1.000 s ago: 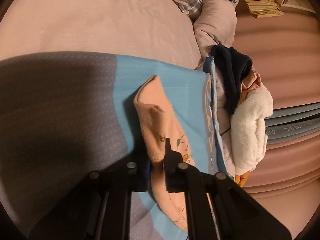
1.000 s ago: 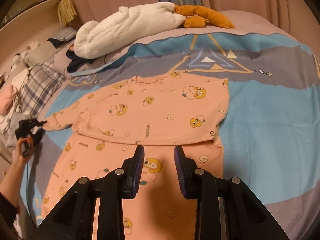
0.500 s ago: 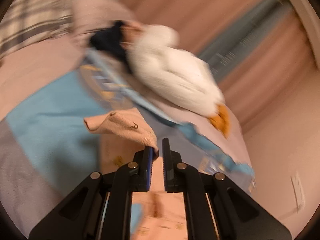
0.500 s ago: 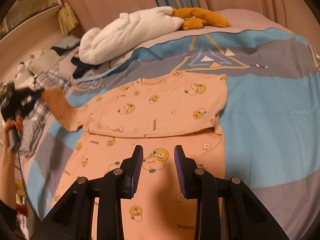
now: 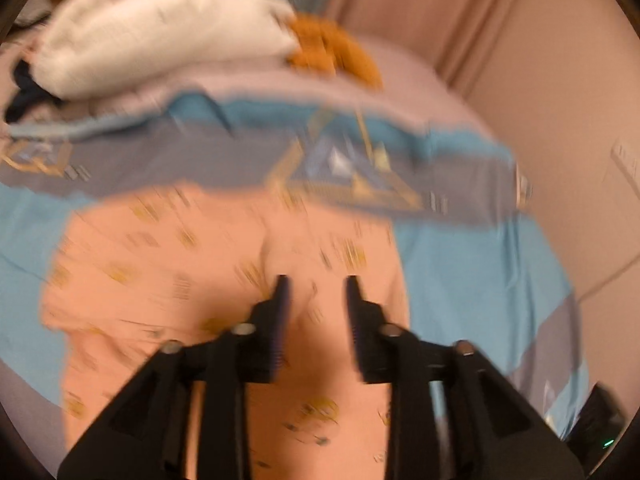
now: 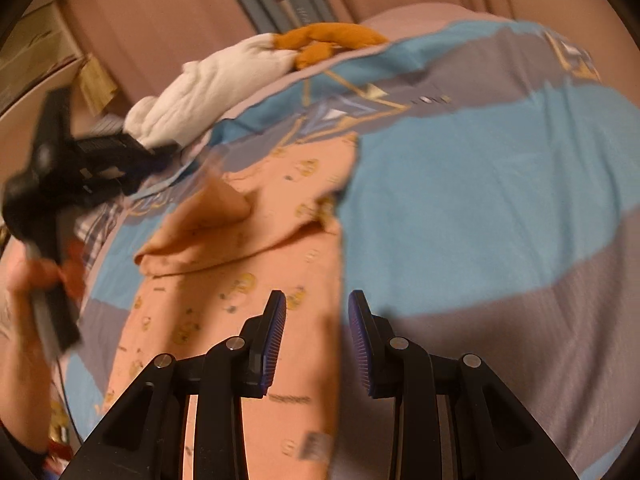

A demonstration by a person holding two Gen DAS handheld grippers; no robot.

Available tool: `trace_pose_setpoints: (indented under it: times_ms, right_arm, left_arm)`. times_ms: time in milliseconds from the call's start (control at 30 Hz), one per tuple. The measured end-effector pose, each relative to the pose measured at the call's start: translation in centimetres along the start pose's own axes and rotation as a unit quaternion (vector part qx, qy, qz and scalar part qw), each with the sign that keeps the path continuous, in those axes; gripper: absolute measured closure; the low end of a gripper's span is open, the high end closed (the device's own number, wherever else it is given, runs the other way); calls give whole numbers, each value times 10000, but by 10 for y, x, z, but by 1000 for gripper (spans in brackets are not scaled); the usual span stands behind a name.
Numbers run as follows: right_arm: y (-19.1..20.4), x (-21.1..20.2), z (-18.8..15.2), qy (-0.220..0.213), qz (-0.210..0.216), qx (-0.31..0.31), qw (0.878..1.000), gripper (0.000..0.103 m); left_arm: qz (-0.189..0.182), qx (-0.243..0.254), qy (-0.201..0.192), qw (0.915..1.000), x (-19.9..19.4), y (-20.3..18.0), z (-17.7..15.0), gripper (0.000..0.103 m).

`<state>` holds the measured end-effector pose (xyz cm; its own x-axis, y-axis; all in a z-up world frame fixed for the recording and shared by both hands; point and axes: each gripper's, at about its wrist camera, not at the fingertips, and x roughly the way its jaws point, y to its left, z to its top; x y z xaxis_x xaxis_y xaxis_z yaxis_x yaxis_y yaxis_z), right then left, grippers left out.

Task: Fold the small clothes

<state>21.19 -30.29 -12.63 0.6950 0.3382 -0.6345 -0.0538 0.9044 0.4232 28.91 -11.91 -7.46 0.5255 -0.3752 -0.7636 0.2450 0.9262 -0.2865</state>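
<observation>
Peach pyjamas point(image 6: 256, 264) printed with yellow cartoon figures are spread flat on the bed point(image 6: 480, 184), over its blue and grey striped cover and toward the near edge. One sleeve point(image 6: 200, 220) is seen folded in across the shirt. The left gripper point(image 5: 316, 284) is held above the shirt; its jaws have just been opening and nothing is caught between them. The right gripper point(image 6: 316, 300) is held over the garment's right edge, jaws parted and empty. A white fluffy garment point(image 6: 208, 88) and an orange one point(image 6: 328, 42) are piled at the far edge.
</observation>
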Motion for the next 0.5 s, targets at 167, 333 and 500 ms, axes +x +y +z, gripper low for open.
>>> trace_pose_setpoints:
  times_ms: [167, 333, 500]
  right_arm:
    - [-15, -4, -5, 49, 78, 205, 9997, 68]
    - [-18, -4, -1, 2, 351, 442, 9984, 68]
    - [-1, 15, 10, 161, 800, 447, 9957, 68]
  left_arm:
    - [-182, 150, 675, 9974, 31, -11, -39, 20]
    - [-548, 273, 628, 9961, -5, -1, -70, 12]
    - [-216, 179, 443, 9986, -43, 37, -94, 11]
